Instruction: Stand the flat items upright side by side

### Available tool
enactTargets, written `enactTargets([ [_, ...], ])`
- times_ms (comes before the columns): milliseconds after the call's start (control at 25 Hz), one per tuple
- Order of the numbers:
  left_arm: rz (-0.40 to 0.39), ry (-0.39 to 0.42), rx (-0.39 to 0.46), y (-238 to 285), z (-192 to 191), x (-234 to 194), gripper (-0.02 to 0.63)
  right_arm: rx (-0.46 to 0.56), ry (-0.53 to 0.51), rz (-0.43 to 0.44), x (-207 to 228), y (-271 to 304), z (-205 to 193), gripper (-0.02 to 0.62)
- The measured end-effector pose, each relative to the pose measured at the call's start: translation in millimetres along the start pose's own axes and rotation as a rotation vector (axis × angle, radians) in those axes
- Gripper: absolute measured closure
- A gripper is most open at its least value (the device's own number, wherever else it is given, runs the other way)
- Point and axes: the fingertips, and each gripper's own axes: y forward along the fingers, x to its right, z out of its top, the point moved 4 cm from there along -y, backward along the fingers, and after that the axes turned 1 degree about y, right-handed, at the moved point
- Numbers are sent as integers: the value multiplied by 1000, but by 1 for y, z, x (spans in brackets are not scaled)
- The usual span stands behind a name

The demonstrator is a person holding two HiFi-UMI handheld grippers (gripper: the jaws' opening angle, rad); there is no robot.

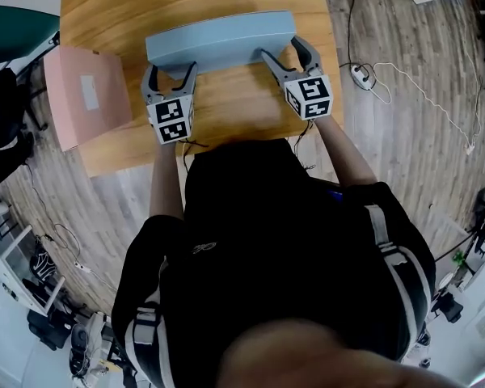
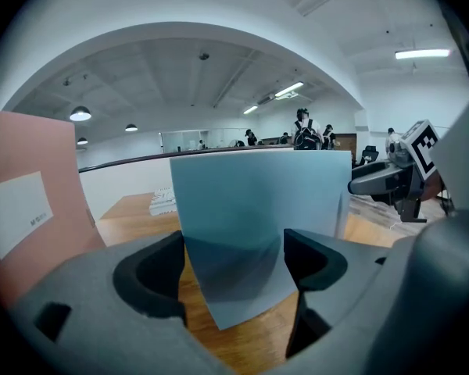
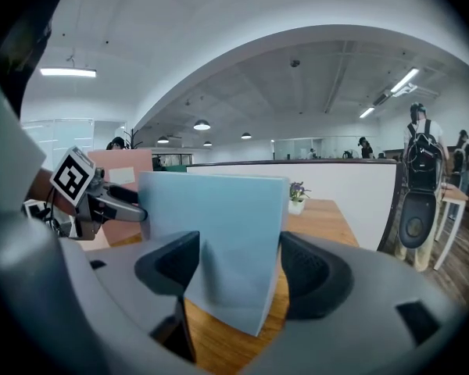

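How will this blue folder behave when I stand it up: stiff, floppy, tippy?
Probably fairly stiff: the blue folder spans straight between the left gripper and right gripper without sagging. Likely light, since end grips alone carry it. Tall and thin, it may tip once released.

Head view downward, gripper views close, sharing folder (image 2: 258, 201)

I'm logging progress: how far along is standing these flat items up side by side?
Done: the pink item looks upright at the left edge of the table. In hand: the blue item, clamped near its ends by the left tool and the right tool. Left: stand it upright beside the pink one and let go.
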Motion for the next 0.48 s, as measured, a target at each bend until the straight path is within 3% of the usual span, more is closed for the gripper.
enactTargets([
  [160,-5,-94,7,-7,-2,3,207,6,70,50,-1,-12,6,264],
  [480,-34,-150,-9,-15,-11,8,210,-12,-52,97,6,-38,34,242],
])
